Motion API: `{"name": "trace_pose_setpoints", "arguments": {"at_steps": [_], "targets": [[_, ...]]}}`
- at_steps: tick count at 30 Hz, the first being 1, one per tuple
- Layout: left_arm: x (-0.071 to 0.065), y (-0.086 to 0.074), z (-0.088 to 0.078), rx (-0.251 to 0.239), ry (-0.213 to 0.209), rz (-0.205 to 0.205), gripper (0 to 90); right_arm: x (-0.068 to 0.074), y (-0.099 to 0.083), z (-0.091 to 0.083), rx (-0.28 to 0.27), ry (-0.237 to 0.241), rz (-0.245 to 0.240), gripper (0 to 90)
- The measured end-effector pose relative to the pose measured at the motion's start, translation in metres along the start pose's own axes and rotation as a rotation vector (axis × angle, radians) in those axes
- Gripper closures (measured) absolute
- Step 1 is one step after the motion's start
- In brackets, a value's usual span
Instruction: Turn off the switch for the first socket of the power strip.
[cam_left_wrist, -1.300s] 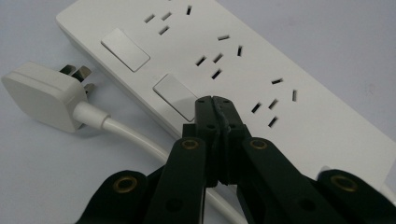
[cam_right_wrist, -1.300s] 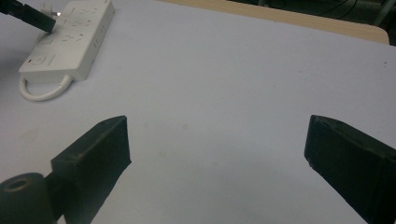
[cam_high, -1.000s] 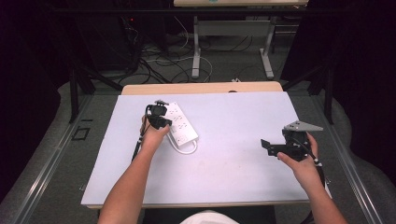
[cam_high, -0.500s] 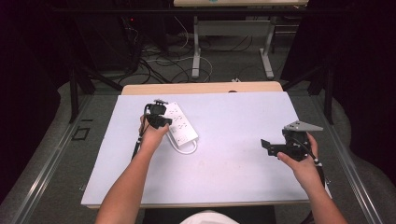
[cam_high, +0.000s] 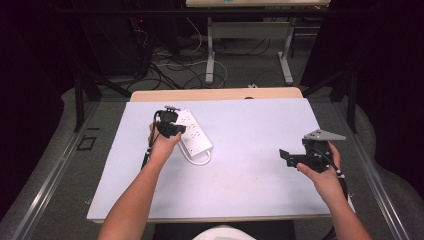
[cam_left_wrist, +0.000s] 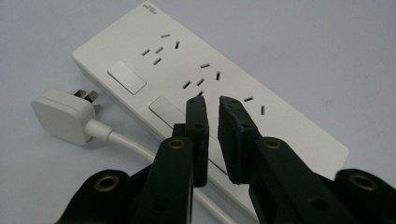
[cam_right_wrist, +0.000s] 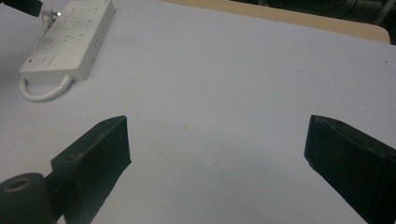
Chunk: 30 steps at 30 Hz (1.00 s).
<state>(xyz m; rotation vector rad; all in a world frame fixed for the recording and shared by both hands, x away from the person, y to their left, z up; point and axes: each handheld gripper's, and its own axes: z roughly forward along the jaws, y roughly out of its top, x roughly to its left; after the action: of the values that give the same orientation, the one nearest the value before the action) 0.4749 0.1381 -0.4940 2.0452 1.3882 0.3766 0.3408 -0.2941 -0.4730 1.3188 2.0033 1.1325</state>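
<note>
Hovering over the white power strip (cam_left_wrist: 205, 88), the left gripper (cam_left_wrist: 210, 105) has just been parting its jaws to a narrow gap, nothing between them. The strip is lying toward the desk's (cam_high: 250, 165) far left corner, its plug (cam_left_wrist: 63, 114) beside it. The right gripper (cam_high: 287, 157) is waiting near the right edge, jaws standing wide and gripping nothing

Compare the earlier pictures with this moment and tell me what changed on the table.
The left gripper, poised over the white plastic power strip, has just been opening its jaws a little; a narrow gap shows, with nothing between them. The strip, its white plug and the right gripper, jaws wide open, kept their places.
</note>
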Motion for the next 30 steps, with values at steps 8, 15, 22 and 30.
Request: {"name": "trace_pose_setpoints", "arguments": {"at_steps": [8,15,22,30], "targets": [[-0.002,0.000,-0.008,-0.021,-0.001,0.006,76.5,0.000,0.000,0.000,0.002,-0.001,0.005,6.2],[-0.005,0.000,-0.015,-0.044,-0.009,0.023,69.6,0.001,0.000,-0.001,0.004,-0.001,0.008,6.2],[-0.009,0.001,-0.022,-0.072,-0.020,0.041,60.8,0.000,0.001,-0.001,0.000,-0.003,0.001,6.2],[-0.015,0.000,-0.030,-0.116,-0.016,0.073,47.0,-0.001,0.001,-0.002,0.001,-0.003,-0.004,6.3]]}}
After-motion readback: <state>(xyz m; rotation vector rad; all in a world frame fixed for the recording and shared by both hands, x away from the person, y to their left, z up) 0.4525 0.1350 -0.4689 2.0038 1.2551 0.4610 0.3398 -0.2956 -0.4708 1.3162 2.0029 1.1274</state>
